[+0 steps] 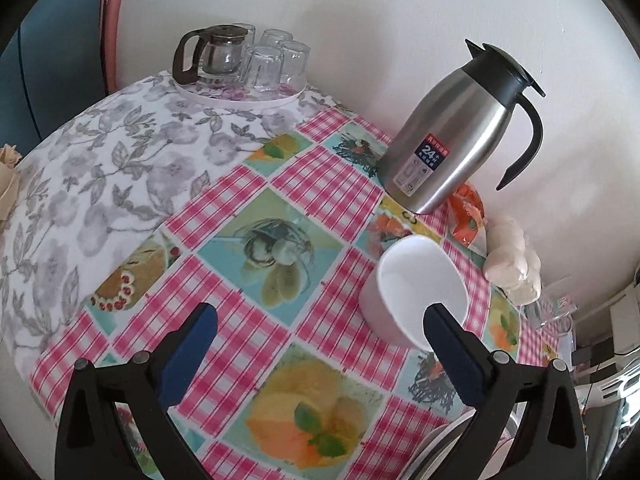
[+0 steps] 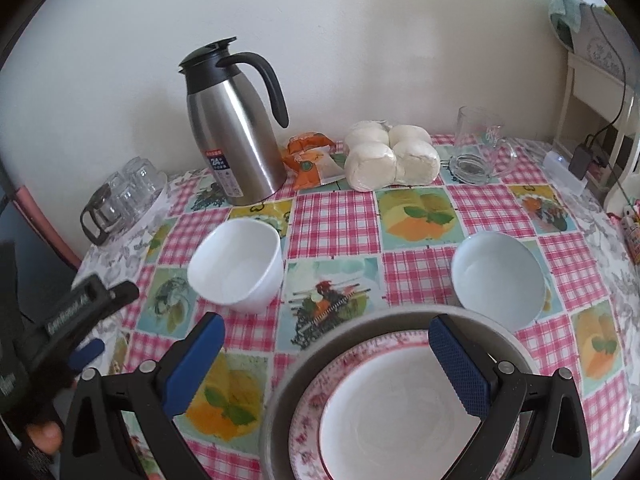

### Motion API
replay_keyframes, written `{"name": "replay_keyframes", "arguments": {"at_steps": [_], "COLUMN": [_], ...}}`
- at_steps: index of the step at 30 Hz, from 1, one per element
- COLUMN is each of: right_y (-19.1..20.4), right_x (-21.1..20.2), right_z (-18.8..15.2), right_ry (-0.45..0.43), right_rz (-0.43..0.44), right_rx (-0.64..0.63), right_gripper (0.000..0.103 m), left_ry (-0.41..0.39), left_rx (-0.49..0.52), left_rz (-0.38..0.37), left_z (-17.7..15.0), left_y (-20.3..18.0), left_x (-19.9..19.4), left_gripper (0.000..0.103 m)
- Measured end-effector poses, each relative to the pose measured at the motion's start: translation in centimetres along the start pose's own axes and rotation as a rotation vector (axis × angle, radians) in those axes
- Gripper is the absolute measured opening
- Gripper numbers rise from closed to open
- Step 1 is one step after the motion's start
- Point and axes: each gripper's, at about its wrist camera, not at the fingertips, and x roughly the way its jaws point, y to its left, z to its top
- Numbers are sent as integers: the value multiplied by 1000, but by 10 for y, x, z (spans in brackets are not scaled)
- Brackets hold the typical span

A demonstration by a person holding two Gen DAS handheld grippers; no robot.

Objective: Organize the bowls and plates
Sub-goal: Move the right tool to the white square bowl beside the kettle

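A white bowl (image 1: pixel 416 280) stands on the checked tablecloth, with the tip of my left gripper's right finger in front of its near rim. My left gripper (image 1: pixel 322 320) is open and its jaws have only cloth between them. In the right wrist view the same white bowl (image 2: pixel 236 264) sits at the left and a pale blue bowl (image 2: pixel 498 276) at the right. Near the camera a white plate (image 2: pixel 384 408) rests on a floral-rimmed plate (image 2: pixel 312 404) inside a grey dish (image 2: pixel 288 380). My right gripper (image 2: pixel 326 344) hangs open over this stack. The left gripper (image 2: pixel 106 320) shows at the left edge.
A steel thermos jug (image 2: pixel 236 128) stands at the back by the wall, beside an orange packet (image 2: pixel 310 156), a bag of white buns (image 2: pixel 390 156) and a glass mug (image 2: pixel 478 148). A tray with a glass teapot and upturned glasses (image 1: pixel 240 60) sits at the far corner.
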Motion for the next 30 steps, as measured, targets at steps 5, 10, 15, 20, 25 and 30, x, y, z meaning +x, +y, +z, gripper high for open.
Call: {"name": "replay_keyframes", "arguments": {"at_steps": [5, 10, 15, 20, 25, 30], "right_y": [3, 6, 15, 24, 32, 38], "right_x": [6, 18, 32, 47, 66, 85], "right_z": [22, 39, 52, 60, 64, 67], "right_ry": [-7, 12, 54, 92, 133, 155], "right_rz": [-9, -58, -77, -92, -79, -67], "right_rx": [3, -4, -65, -122, -157, -163], "right_gripper": [103, 103, 103, 103, 103, 103], "left_ry": [31, 45, 9, 27, 64, 72], "left_rx": [-18, -51, -53, -37, -27, -6], "left_rz": [-50, -109, -109, -91, -103, -99], "left_z": [8, 14, 18, 21, 29, 34], "left_y": [1, 1, -5, -11, -13, -14], "left_x": [12, 19, 23, 39, 53, 67], "left_gripper": [102, 102, 102, 102, 102, 102]}}
